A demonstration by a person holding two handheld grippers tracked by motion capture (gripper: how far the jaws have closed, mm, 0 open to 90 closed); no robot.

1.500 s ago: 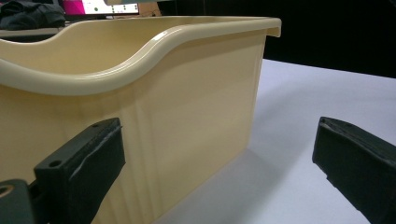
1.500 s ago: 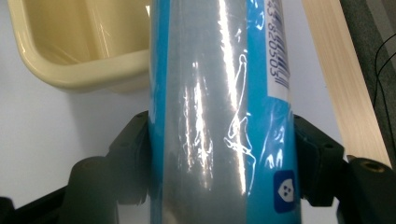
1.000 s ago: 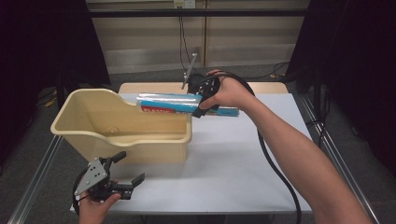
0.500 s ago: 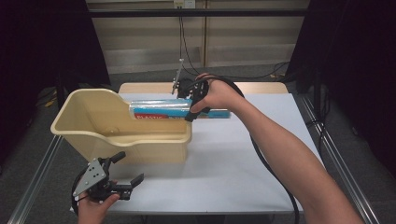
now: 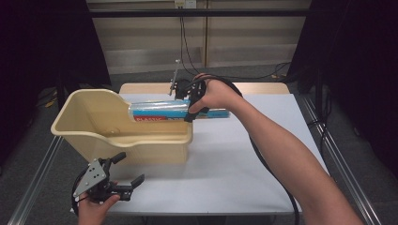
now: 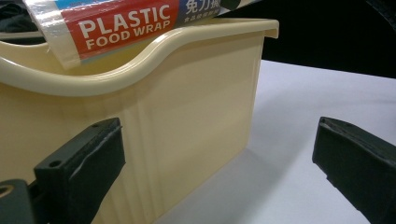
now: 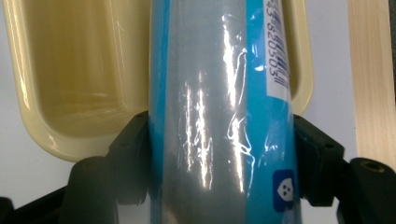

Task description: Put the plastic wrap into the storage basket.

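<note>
The right tongs point(image 5: 190, 107) grip the box of plastic food wrap point(image 5: 159, 111) crosswise, its far end poking over the cream tub point(image 5: 94, 136) on the bench point(image 5: 263, 154). Held off-centre, the long box could tip or catch the rim and slip. The left tongs point(image 5: 123, 169) hang open, empty.

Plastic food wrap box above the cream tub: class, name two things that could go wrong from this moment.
1. The plastic food wrap box is long; its far end could catch the cream tub rim and lodge across it.
2. The right gripper clamps the box on glossy film, so it might slip or tilt.
3. The left gripper hangs open beside the tub, not steadying it; a knock could shift it.
</note>
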